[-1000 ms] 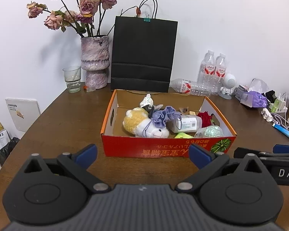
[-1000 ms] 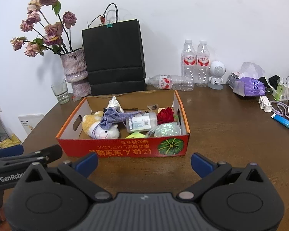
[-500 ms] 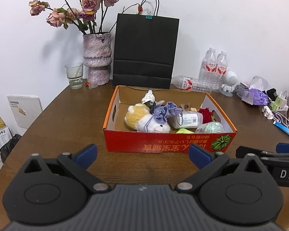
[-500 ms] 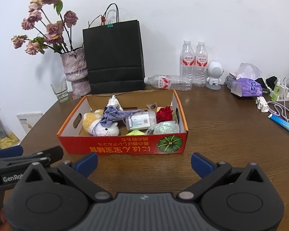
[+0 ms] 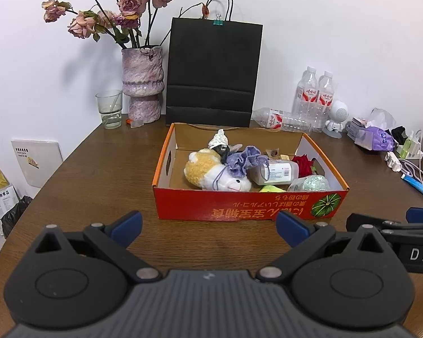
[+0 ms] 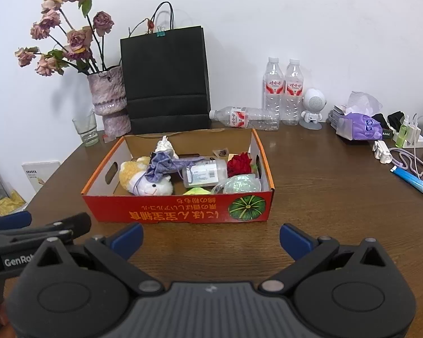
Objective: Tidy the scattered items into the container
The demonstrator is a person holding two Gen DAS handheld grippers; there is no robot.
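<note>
Cardboard box, red-fronted with orange rims [image 5: 248, 205], sits just ahead of both grippers, holding the plush toy [image 5: 211, 173] and clear bottle [image 6: 204, 173]. Left gripper [image 5: 208, 226] and right gripper [image 6: 210, 235] gape empty; finishing well likely means holding both back, clear of the box.

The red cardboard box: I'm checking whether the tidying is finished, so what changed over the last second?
Both open, empty grippers, left and right, backed slightly away from the red cardboard box; nothing was gripped or released. The yellow-and-white plush toy, clear labelled bottle and red fabric rose stayed inside it.
</note>
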